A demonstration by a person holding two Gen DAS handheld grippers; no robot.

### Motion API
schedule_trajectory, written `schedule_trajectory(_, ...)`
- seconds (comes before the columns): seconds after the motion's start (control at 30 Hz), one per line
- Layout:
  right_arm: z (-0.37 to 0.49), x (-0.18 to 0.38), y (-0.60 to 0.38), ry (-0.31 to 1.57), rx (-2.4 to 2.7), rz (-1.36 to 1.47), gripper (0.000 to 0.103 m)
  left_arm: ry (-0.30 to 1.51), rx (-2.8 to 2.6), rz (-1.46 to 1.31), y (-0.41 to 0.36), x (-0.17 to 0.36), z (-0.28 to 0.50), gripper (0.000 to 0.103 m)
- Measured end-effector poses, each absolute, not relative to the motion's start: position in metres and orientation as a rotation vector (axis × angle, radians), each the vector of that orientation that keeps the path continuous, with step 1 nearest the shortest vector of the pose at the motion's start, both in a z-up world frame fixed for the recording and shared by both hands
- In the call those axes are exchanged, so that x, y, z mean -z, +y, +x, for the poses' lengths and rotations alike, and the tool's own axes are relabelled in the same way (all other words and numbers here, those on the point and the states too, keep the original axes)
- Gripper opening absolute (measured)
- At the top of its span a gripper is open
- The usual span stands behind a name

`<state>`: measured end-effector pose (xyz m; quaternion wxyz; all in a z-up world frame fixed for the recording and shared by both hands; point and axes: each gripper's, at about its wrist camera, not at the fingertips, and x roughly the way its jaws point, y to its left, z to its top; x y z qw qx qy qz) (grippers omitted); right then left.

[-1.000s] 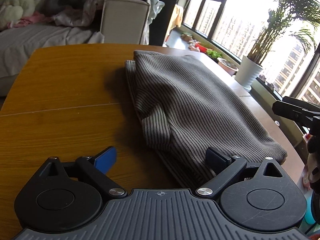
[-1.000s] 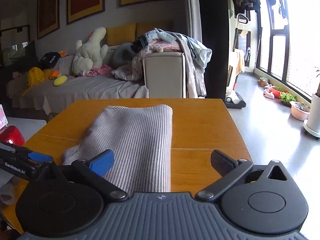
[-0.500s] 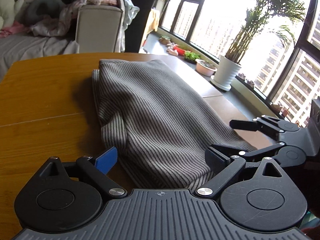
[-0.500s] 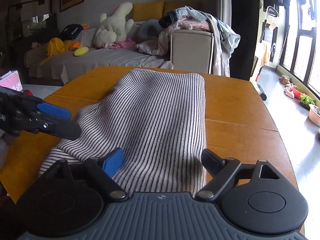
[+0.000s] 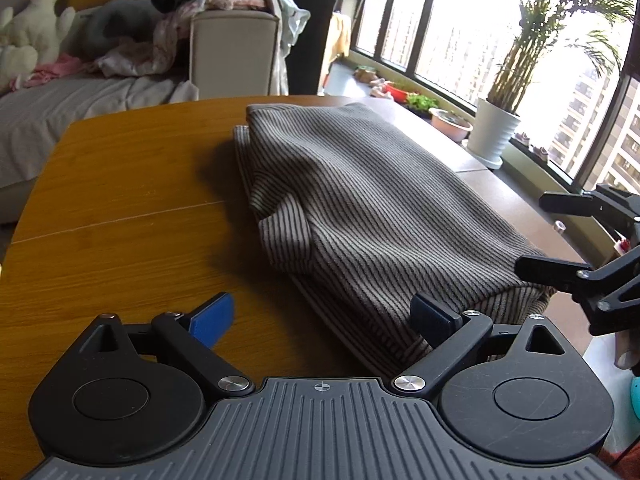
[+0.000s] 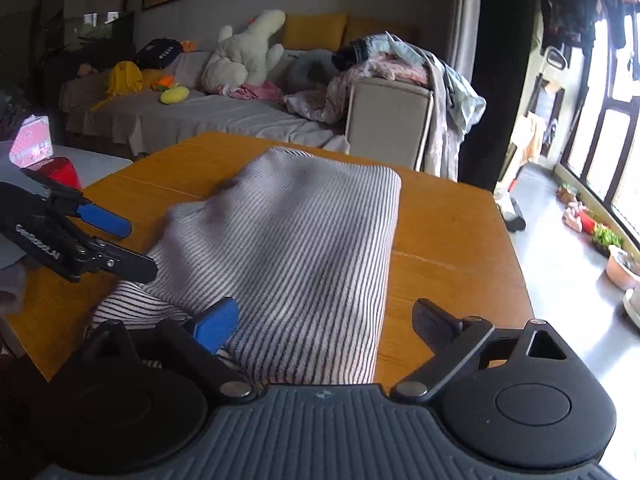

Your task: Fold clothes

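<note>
While the striped knit garment (image 5: 372, 208) is lying part-folded on the wooden table (image 5: 120, 208) ahead, left gripper (image 5: 320, 316) and right gripper (image 6: 324, 320) are hovering spread, empty; advisable: pinching both near corners evenly.

Each gripper, left gripper (image 5: 322, 318) and right gripper (image 6: 324, 322), has a ribbed grey body, 2 round black discs, silver screws, 1 blue pad (image 5: 212, 320) and 1 black.

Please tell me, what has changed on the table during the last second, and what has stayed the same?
Both grippers moved in toward the near end of the striped garment; the left gripper and right gripper now sit at its near corners, each visible in the other's view. Nothing was taken hold of: both jaws are open as before. The garment stayed folded on the wooden table.
</note>
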<state>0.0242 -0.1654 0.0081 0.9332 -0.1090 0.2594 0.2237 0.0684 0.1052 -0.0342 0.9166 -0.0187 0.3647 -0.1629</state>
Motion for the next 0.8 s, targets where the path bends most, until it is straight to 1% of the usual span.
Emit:
schedule_trajectory(0.07,0.013,-0.021,-0.161,0.492,-0.55,-0.234,0.093,0.742,0.325,-0.037,0.108,0.031,0.065,0.099)
schedule_trajectory(0.13,0.005,-0.024,-0.152,0.495,-0.648,-0.267,0.092,0.74,0.323,-0.033,0.11,0.03,0.063,0.1)
schedule_trajectory(0.37,-0.002,0.007,-0.122,0.564,-0.732,-0.466,0.092,0.729,0.337,-0.005,0.113,0.026,0.052,0.102)
schedule_trajectory(0.5,-0.003,0.008,-0.115,0.544,-0.753,-0.545,0.092,0.73,0.338,0.003,0.116,0.025,0.049,0.102)
schedule_trajectory(0.67,-0.011,0.016,-0.103,0.489,-0.749,-0.735,0.092,0.727,0.339,0.005,0.119,0.023,0.047,0.102)
schedule_trajectory(0.8,-0.004,0.02,-0.097,0.491,-0.722,-0.7,0.09,0.718,0.353,0.013,0.12,0.021,0.045,0.103)
